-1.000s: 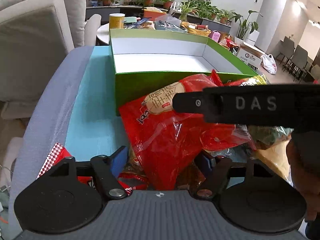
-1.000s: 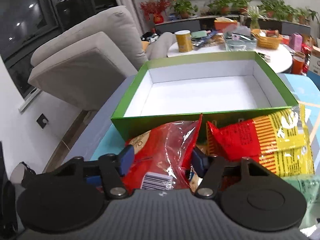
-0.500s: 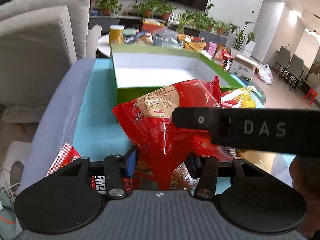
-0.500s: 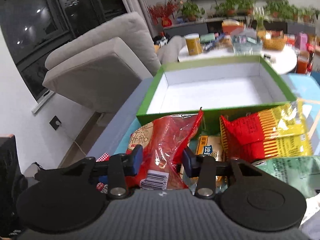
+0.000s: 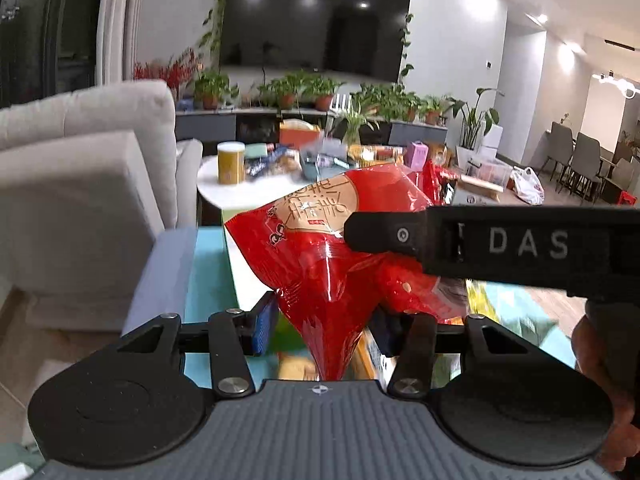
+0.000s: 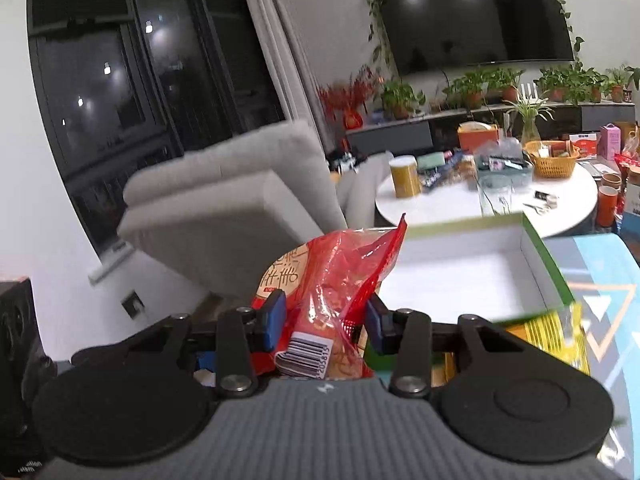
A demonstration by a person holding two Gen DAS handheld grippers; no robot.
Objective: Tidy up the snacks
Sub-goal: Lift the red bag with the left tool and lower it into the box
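Note:
A red snack bag (image 5: pixel 320 248) with a tan round label hangs lifted above the table, gripped from two sides. My left gripper (image 5: pixel 324 320) is shut on its narrow lower corner. In the right wrist view the same red bag (image 6: pixel 332 280) shows its barcode end, and my right gripper (image 6: pixel 326 320) is shut on it there. A black bar marked DAS (image 5: pixel 500 240), part of the right tool, crosses in front of the bag in the left wrist view. The open green box (image 6: pixel 552 264) with a white, empty inside lies just beyond the bag.
A yellow and red snack bag (image 6: pixel 556 332) lies by the box's near wall on the teal table cover (image 5: pixel 204 276). A beige armchair (image 6: pixel 224 208) stands to the left. Behind the box is a round white table (image 6: pixel 568 208) crowded with tins, baskets and cups.
Both grippers have closed on the red bag and risen with it off the snack pile. Both views have tilted up toward the room.

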